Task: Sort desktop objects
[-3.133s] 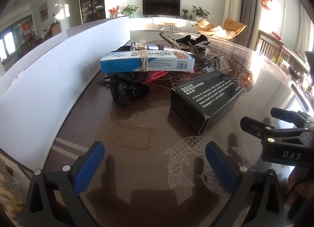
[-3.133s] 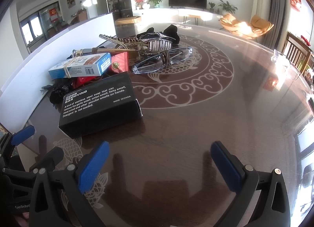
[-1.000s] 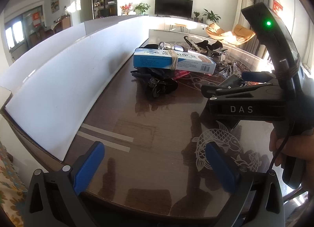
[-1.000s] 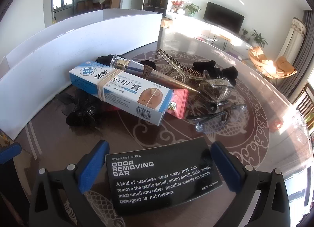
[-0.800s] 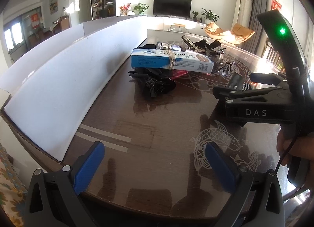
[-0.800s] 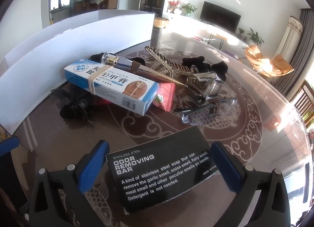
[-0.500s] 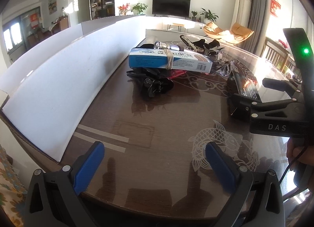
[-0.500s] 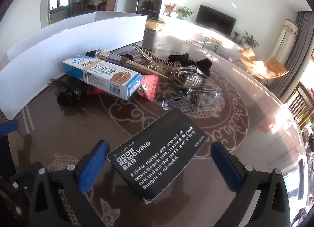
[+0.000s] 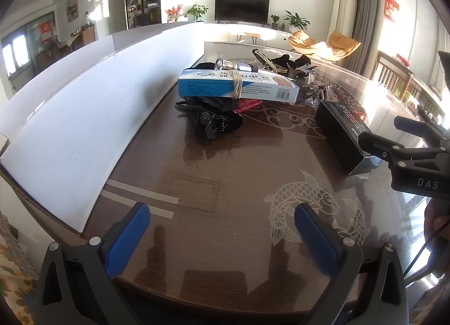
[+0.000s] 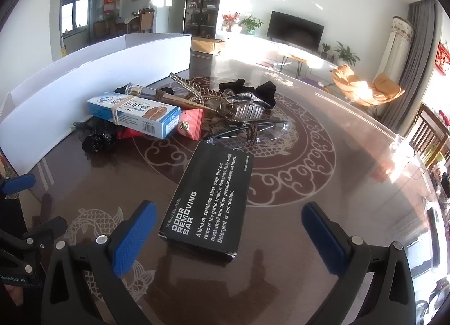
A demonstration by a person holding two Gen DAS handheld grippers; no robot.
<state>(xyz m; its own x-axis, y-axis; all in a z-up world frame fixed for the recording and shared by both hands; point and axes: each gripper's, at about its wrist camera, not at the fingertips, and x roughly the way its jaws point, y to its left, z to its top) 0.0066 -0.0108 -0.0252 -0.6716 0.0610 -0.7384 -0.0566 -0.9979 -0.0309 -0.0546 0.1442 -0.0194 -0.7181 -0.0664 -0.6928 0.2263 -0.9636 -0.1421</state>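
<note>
A black "ODOR REMOVING BAR" box (image 10: 211, 198) lies flat on the dark table, long side pointing away. Its near end sits between the fingers of my open right gripper (image 10: 229, 240), closer to the left finger and not touched. Beyond it is a pile: a blue-and-white carton (image 10: 135, 116) with a rubber band, a red packet (image 10: 191, 125), clear glasses (image 10: 253, 130), a silver hair claw (image 10: 247, 108) and a black flower clip (image 10: 97, 139). My left gripper (image 9: 222, 240) is open over bare table near the front edge, empty. It sees the carton (image 9: 236, 88), the black box (image 9: 343, 133) and the right gripper (image 9: 379, 129).
A white cardboard wall (image 9: 84, 116) runs along the table's left side. White tape strips (image 9: 140, 198) mark the table near its base. A studded band (image 10: 185, 85) and black fabric (image 10: 253, 88) lie behind the pile. A hand (image 9: 436, 221) holds the right gripper.
The right gripper has pulled away from the middle of the left view to its right edge. In its own view the black box has turned from crosswise to lengthwise. The left gripper stayed put.
</note>
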